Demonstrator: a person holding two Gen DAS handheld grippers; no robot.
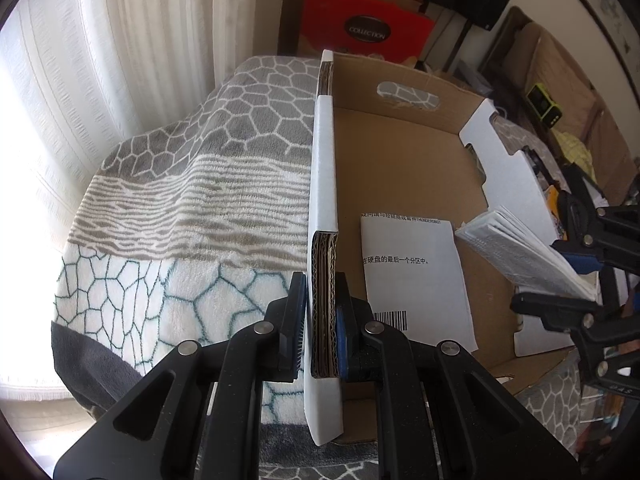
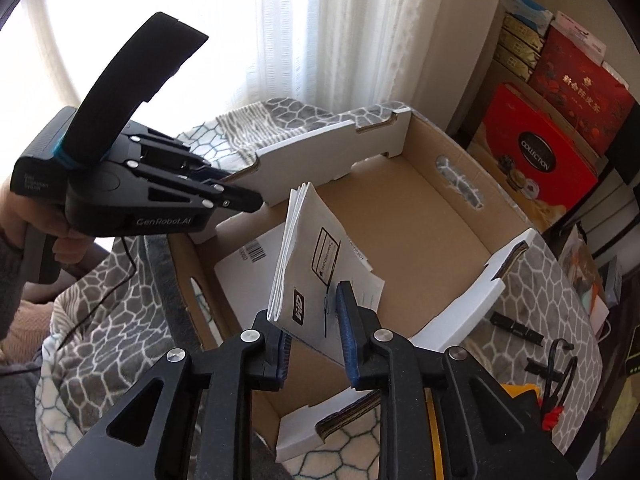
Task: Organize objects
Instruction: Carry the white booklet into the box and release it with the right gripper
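A shallow cardboard box (image 1: pixel 404 168) with white outer walls sits on a patterned blanket. My left gripper (image 1: pixel 320 320) is shut on the box's left wall (image 1: pixel 323 184); it also shows in the right wrist view (image 2: pixel 240 200). A white sheet with a barcode (image 1: pixel 416 280) lies flat on the box floor. My right gripper (image 2: pixel 314 336) holds a folded white booklet (image 2: pixel 316 256) by its lower edge, tilted above the box interior (image 2: pixel 420 216). The booklet (image 1: pixel 520 252) and right gripper (image 1: pixel 576 268) appear at the right of the left wrist view.
The grey and white blanket (image 1: pixel 192 200) covers the surface under the box. Red gift boxes (image 2: pixel 540 148) stand behind by the curtain. Small black items and a cable (image 2: pixel 556 360) lie on the blanket right of the box. A green device (image 1: pixel 544 104) sits far right.
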